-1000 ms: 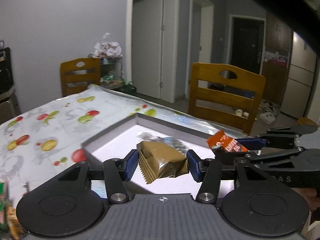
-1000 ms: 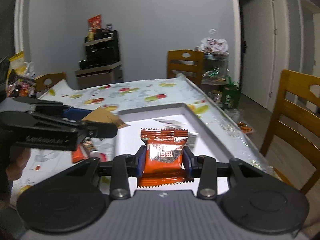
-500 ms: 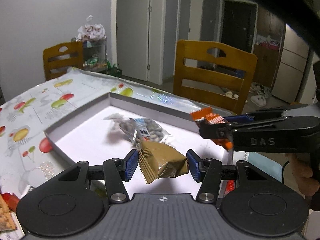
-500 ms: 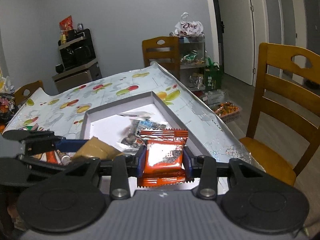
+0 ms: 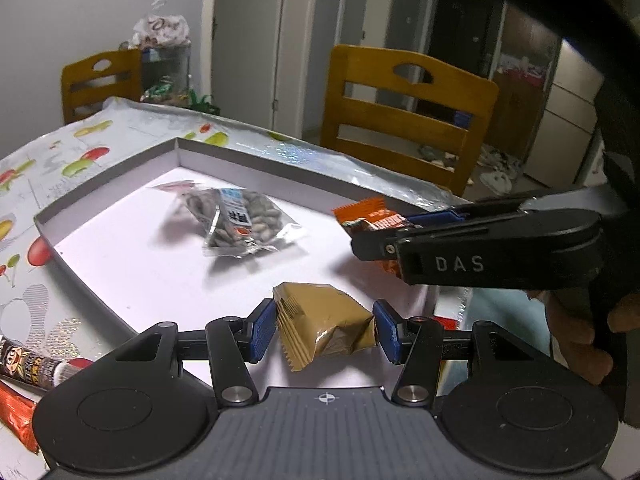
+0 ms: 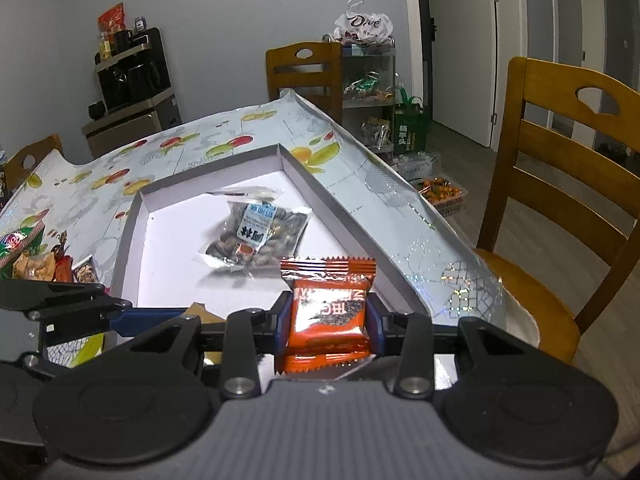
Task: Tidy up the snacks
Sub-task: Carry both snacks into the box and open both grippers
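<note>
Gripping a brown packet [image 5: 326, 326], left hand-held gripper [image 5: 325, 332] above tray [image 5: 108, 184].

Home dining room — wooden chairs [image 5: 404, 108], fruit-print tablecloth [image 6: 180, 148].

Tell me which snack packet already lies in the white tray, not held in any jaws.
The clear packet of seeds, lying loose on the white tray. The brown packet is in the left gripper, the orange packet in the right gripper.
</note>
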The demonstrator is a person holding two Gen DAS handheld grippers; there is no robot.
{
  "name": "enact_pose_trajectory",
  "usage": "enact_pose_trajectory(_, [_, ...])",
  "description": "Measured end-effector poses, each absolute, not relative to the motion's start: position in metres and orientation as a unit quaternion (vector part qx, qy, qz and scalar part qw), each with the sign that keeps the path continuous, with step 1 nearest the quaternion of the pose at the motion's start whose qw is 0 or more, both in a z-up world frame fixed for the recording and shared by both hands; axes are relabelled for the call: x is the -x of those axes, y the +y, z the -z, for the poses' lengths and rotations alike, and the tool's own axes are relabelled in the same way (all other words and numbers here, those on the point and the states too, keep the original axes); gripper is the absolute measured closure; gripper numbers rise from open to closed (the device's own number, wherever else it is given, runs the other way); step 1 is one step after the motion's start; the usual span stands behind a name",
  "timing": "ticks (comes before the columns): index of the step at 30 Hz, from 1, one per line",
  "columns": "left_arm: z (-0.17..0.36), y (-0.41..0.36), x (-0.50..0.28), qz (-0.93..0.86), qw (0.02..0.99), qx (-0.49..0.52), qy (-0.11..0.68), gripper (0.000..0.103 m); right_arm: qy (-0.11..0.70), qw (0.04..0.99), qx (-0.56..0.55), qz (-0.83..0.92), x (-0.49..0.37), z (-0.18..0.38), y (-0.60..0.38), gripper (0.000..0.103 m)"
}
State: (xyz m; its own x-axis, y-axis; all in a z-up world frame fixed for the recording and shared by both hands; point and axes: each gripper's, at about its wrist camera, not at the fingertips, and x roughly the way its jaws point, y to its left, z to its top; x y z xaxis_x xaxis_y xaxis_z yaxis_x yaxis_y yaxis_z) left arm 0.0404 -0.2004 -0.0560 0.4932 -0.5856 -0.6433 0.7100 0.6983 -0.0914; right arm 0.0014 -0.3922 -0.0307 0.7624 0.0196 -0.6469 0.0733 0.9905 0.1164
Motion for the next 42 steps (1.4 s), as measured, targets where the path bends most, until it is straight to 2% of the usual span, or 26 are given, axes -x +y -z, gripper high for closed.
enact_pose_trajectory(25, [0.057,-0.208,-0.048,0.379,0.863,-0.106,0.317,0.049,0.36,0.93,-0.062,0.029,-0.007,0.031,-0.388,0.065])
enact_pose_trajectory(42, [0.061,-0.21,-0.044,0.384,0.86,-0.112,0.317,0.045,0.367,0.927,-0.067,0.037,-0.01,0.033,-0.388,0.065])
